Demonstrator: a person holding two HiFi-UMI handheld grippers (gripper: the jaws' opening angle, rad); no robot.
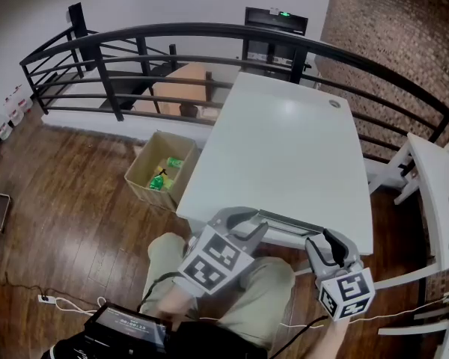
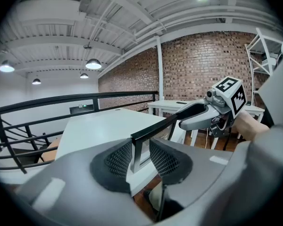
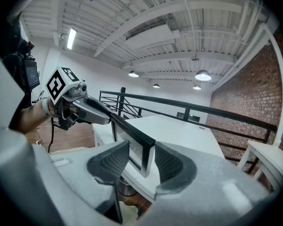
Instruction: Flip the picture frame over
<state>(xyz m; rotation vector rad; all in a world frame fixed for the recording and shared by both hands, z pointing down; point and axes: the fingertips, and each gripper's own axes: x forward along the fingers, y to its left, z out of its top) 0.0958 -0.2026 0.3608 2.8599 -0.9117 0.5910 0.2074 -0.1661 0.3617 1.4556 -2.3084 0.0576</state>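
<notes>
A black-edged picture frame [image 1: 280, 221] stands on its long edge at the near edge of the white table [image 1: 284, 133], held between both grippers. My left gripper [image 1: 248, 229] is shut on its left end; in the left gripper view the frame's corner [image 2: 137, 147] sits between the two mesh pads of that gripper [image 2: 140, 157]. My right gripper [image 1: 323, 244] is shut on the right end, and in the right gripper view the frame's end [image 3: 144, 152] is clamped in that gripper [image 3: 141, 163]. Each view shows the other gripper [image 2: 191, 117] [image 3: 101, 116] at the frame's far end.
An open cardboard box [image 1: 159, 169] with green packets sits on the wood floor left of the table. A black railing [image 1: 209, 32] curves behind the table. A white chair [image 1: 434, 193] stands at the right. A tablet [image 1: 127, 327] lies on the person's lap.
</notes>
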